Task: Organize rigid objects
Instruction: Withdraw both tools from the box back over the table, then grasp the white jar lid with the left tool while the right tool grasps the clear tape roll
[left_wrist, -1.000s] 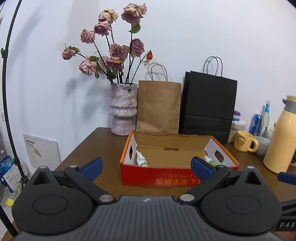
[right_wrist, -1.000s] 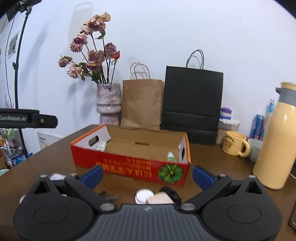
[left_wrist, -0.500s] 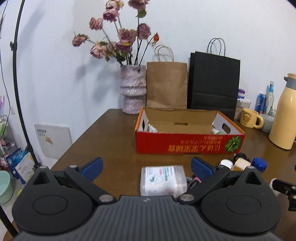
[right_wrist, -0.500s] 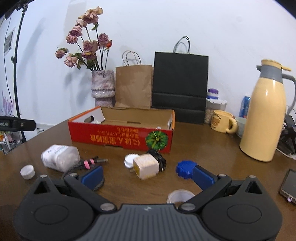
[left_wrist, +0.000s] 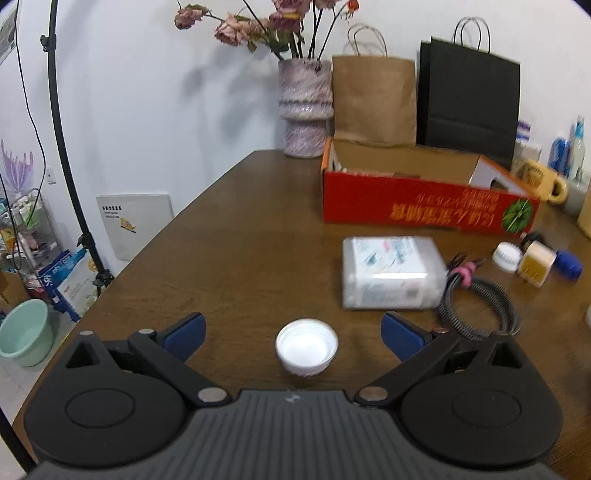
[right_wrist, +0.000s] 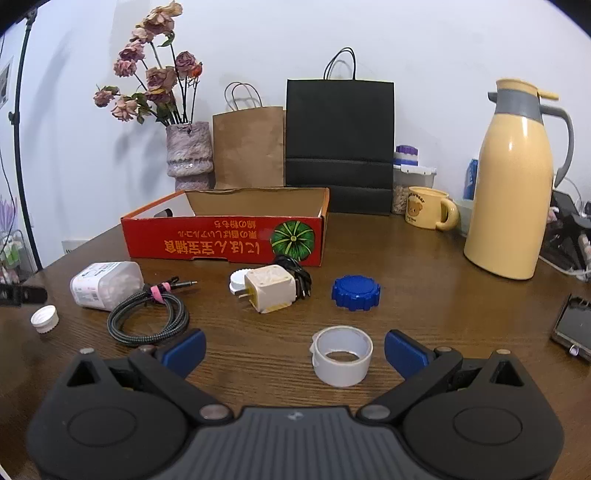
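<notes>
Both grippers hang wide and empty, the left gripper (left_wrist: 291, 334) around the white cap (left_wrist: 306, 347), which might skid off the table (left_wrist: 240, 236) edge if nudged.

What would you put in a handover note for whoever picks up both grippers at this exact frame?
Left gripper: open, empty, jaws either side of the white cap on the table.
Right gripper: open, empty, roll of tape between its fingers, not gripped.
Loose in front of the red box: clear plastic container, coiled cable, white charger, blue lid.
Done: the box's contents can't be seen from here, so unclear.
Left: all the loose items above, probably into the box, starting with cap and tape.
</notes>
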